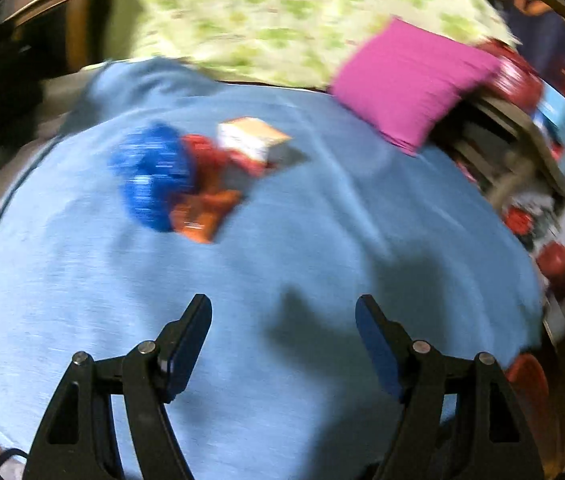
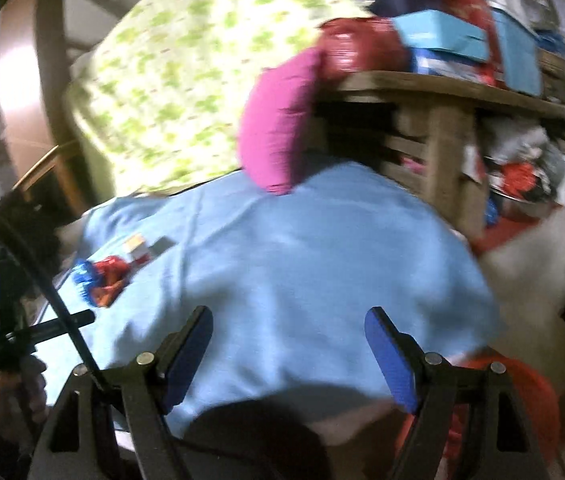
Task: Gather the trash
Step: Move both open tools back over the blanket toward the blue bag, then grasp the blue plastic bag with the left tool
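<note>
A heap of trash lies on a light blue sheet (image 1: 282,240): a crumpled blue wrapper (image 1: 150,176), a red and orange wrapper (image 1: 206,200) and a small white and tan box (image 1: 252,140). My left gripper (image 1: 284,312) hangs open over the sheet, nearer than the heap and to its right, with nothing between its fingers. In the right wrist view the same heap, with its blue wrapper (image 2: 84,276), red wrapper (image 2: 110,280) and box (image 2: 138,250), lies far left. My right gripper (image 2: 288,324) is open and empty over the blue sheet (image 2: 282,260).
A magenta pillow (image 1: 406,84) and a green-patterned cloth (image 1: 282,12) lie behind the sheet. A cluttered wooden shelf (image 2: 442,84) stands at right. A red-orange basket (image 2: 530,396) sits low at the right. A hand (image 2: 10,392) holding the other gripper shows at far left.
</note>
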A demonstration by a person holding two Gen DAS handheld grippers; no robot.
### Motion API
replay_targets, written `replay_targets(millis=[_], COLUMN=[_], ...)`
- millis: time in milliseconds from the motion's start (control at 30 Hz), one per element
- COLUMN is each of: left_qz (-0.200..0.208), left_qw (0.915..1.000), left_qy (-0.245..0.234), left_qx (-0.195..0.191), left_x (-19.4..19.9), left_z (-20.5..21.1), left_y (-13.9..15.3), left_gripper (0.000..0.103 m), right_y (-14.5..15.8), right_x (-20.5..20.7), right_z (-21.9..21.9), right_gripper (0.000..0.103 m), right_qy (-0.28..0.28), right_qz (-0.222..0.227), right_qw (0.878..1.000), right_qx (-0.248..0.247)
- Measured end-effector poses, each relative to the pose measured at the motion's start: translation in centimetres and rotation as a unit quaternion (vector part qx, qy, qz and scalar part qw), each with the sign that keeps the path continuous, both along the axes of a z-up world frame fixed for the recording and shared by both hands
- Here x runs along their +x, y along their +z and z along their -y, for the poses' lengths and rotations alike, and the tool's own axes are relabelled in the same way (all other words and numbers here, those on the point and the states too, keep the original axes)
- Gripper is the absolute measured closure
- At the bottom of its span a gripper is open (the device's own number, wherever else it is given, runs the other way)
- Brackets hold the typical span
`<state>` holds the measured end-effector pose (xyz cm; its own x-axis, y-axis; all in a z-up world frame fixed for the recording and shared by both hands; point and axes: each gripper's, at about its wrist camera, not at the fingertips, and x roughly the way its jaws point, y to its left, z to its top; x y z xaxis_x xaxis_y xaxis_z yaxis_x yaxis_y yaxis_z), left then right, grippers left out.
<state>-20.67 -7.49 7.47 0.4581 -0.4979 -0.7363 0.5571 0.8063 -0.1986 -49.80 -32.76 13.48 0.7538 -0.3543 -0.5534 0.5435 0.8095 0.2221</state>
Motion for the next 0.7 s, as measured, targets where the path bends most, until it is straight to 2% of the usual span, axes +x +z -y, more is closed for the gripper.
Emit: replay_targets(millis=[167, 333, 467, 700], left_qz=[-0.012, -0.011, -0.013, 0.001], left_qw=[0.9971, 0.9930, 0.9914, 0.9928], left_qy=[0.074, 0.116, 0.129, 0.118], left_qx=[-0.014, -0.017, -0.020, -0.018], left_x=[3.9, 6.4, 8.2, 11.3], left_z=[-3.5, -5.1, -4.4, -1.0], left_y=[-0.3, -0.4, -0.2, 0.0], left_gripper=[0.028, 0.028, 0.028, 0.027], right_y=[0.0, -0.2, -0.6, -2.9], right_x=[4.5, 8.2, 11.0, 13.6], right_z=[-2.5, -4.0, -4.6, -5.8], right_gripper=[0.022, 0.022, 0.022, 0.022], right_qy=[0.059, 0.098, 0.112, 0.129], right_qz=[-0.006, -0.010, -0.008, -0.004], right_qw=[0.998, 0.995, 0.994, 0.992], right_qx=[-0.006, -0.012, -0.009, 0.005])
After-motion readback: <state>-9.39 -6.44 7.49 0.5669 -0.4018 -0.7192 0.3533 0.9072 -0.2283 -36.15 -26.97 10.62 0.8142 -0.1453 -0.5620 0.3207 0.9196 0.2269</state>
